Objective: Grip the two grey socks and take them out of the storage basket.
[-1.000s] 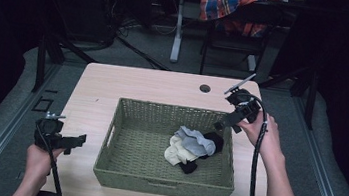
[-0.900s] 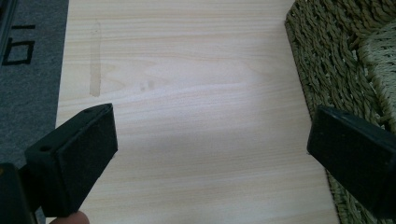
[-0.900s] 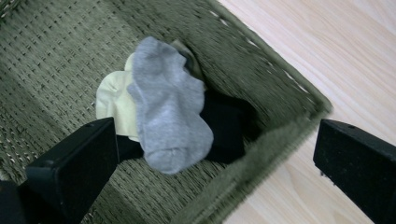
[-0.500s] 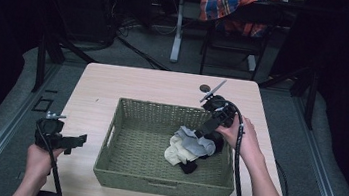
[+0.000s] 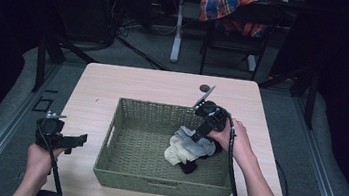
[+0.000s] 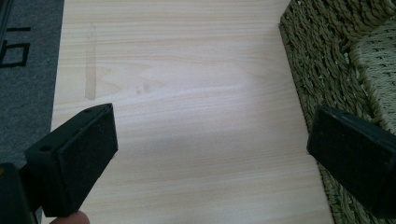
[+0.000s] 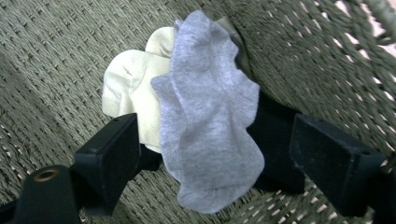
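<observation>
A: Start near. Where is the left gripper (image 5: pixel 74 140)?

B: At the near left corner of the table (image 5: pixel 98 88), outside the basket (image 5: pixel 162 182). Its jaws stand wide apart over bare wood with nothing between them, and the basket's left wall runs just past the far jaw.

A: And the right gripper (image 7: pixel 212 154)?

B: Inside the basket, toward its right wall, pointing down at the sock pile. Its jaws are apart, and they have just been closing in a little. The grey sock (image 7: pixel 210 116) lies between them, but the pads do not press on it yet.

A: Which way does that sock run?

B: In the right gripper view its long axis runs away from the jaws, lengthwise through the gap, with the near end hanging in between. So the jaws straddle its width, which is what a pinch needs.

A: What lies around it?

B: The cream sock (image 7: pixel 133 95) sits under it and to one side, just by one pad. A black sock (image 7: pixel 275 140) lies beneath on the other side, close to the other pad. All three touch in one heap.

A: Which hand is nearer?

B: The right one, plainly; the left is well apart. I judge the risk to be catching the cream sock along with the grey.
</observation>
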`<state>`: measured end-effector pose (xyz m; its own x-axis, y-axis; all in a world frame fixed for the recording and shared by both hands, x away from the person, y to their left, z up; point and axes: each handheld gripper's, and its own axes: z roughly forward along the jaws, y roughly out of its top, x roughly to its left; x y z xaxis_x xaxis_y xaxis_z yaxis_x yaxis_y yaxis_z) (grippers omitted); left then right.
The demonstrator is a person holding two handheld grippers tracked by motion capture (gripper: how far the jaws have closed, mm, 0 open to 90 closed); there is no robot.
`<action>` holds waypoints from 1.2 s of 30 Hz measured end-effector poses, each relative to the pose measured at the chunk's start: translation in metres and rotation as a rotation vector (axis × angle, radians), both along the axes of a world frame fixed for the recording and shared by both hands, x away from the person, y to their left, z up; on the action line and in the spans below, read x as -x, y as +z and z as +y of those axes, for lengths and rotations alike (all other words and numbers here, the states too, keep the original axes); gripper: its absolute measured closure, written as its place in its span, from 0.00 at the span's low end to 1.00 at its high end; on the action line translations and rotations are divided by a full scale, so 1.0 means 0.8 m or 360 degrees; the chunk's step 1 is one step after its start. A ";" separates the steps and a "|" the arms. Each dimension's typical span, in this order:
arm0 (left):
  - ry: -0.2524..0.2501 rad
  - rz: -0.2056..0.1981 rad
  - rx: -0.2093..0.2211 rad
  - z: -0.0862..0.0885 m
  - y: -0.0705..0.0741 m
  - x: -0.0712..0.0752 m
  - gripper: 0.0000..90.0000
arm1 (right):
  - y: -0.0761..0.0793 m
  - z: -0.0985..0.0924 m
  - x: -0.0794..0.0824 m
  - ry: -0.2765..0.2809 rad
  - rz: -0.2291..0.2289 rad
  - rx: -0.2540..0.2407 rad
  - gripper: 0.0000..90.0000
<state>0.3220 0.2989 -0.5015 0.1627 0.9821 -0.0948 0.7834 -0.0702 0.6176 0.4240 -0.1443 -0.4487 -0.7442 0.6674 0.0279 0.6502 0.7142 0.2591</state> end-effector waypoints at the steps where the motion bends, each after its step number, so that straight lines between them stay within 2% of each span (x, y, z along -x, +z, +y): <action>1: 0.0001 0.0002 0.0000 0.000 0.000 0.000 0.02 | -0.002 0.001 0.000 -0.0007 0.0002 -0.0014 0.22; 5: 0.0005 -0.0002 0.0001 -0.002 0.001 0.001 0.02 | -0.012 0.007 0.000 0.0007 0.0001 0.0027 0.33; 6: -0.0004 -0.0003 -0.0007 -0.002 0.001 0.002 0.02 | -0.014 0.010 0.000 0.0020 0.0008 0.0057 0.36; 7: -0.0003 -0.0003 -0.0009 -0.002 0.001 0.002 0.02 | -0.017 0.012 0.001 0.0012 0.0007 0.0049 0.37; 8: -0.0004 -0.0002 -0.0007 -0.002 0.001 0.002 0.02 | -0.017 0.013 0.001 0.0021 0.0000 0.0083 0.41; 10: 0.0002 0.0000 -0.0004 -0.002 0.001 0.002 0.02 | -0.021 0.015 0.001 0.0006 -0.0015 0.0079 0.47; 13: 0.0004 0.0004 -0.0004 -0.001 0.001 0.002 0.02 | -0.024 0.017 0.000 0.0008 -0.0027 0.0102 0.60; 14: 0.0004 0.0001 -0.0003 -0.001 0.001 0.002 0.02 | -0.024 0.018 -0.001 0.0019 -0.0015 0.0122 0.69; 17: 0.0000 0.0006 -0.0006 -0.002 0.001 0.002 0.02 | -0.026 0.018 0.000 0.0022 -0.0016 0.0117 0.84; 18: 0.0002 0.0008 -0.0002 -0.002 0.001 0.002 0.02 | -0.023 0.017 0.000 0.0034 -0.0015 0.0136 0.88; 21: -0.0002 0.0005 -0.0008 -0.003 0.001 0.002 0.02 | -0.021 0.015 0.001 0.0024 -0.0022 0.0113 0.95; 26: -0.0003 0.0003 -0.0011 -0.003 0.001 0.002 0.02 | -0.013 0.009 0.002 -0.0002 -0.0031 0.0066 0.98; 27: 0.0001 0.0011 -0.0010 -0.002 0.000 0.002 0.02 | -0.010 0.008 0.001 -0.0008 -0.0014 0.0069 0.98; 36: 0.0005 0.0009 -0.0011 -0.001 0.001 0.001 0.02 | 0.012 -0.008 0.000 -0.0051 -0.0048 -0.0019 0.98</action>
<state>0.3211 0.2978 -0.5011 0.1589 0.9833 -0.0886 0.7869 -0.0719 0.6128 0.4238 -0.1504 -0.4394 -0.7232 0.6905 0.0137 0.6643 0.6900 0.2874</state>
